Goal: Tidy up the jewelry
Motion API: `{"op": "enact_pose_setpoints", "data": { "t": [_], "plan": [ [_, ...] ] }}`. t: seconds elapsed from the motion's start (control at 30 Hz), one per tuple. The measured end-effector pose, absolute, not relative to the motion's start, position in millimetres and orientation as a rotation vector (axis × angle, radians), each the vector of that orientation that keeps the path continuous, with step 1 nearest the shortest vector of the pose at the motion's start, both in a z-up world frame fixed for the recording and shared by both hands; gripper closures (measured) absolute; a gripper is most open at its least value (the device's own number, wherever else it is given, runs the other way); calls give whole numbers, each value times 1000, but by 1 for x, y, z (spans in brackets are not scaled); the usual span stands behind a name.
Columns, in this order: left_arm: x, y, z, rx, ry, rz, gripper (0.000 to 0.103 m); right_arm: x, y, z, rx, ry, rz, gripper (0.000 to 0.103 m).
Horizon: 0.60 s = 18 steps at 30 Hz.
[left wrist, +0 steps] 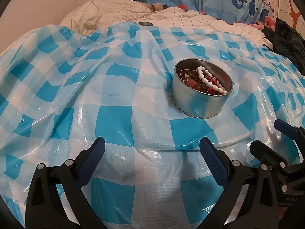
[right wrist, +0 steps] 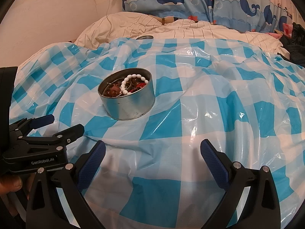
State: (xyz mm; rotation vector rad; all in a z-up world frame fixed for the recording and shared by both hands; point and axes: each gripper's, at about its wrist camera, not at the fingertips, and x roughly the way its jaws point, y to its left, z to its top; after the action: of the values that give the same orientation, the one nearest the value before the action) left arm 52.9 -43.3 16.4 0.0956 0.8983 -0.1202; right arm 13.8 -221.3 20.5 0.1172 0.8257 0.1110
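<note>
Round metal tin point(left wrist: 202, 95) sits upright on the blue-checked plastic sheet point(left wrist: 114, 87) over the bed, ahead and to the right of the left hand-held gripper point(left wrist: 152, 152), ahead and to the left of the right hand-held gripper point(right wrist: 152, 152); both have jaws spread wide, holding nothing, neither touching the tin, and neither is clearly nearer. Tin is round, so no long axis; mouth faces up. Inside, a white bead bracelet point(left wrist: 208, 81) lies on top of darker brown and red beads point(left wrist: 190, 80), its loop running from the far rim toward the near-right rim in the left view.
</note>
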Motion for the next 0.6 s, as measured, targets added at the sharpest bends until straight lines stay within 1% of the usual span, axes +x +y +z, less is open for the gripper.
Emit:
{"op": "enact_pose_setpoints", "data": {
  "t": [0.6],
  "plan": [
    [53,-45,14,91,910,-126,8,14,-220,22,112,815,105,8]
  ]
}}
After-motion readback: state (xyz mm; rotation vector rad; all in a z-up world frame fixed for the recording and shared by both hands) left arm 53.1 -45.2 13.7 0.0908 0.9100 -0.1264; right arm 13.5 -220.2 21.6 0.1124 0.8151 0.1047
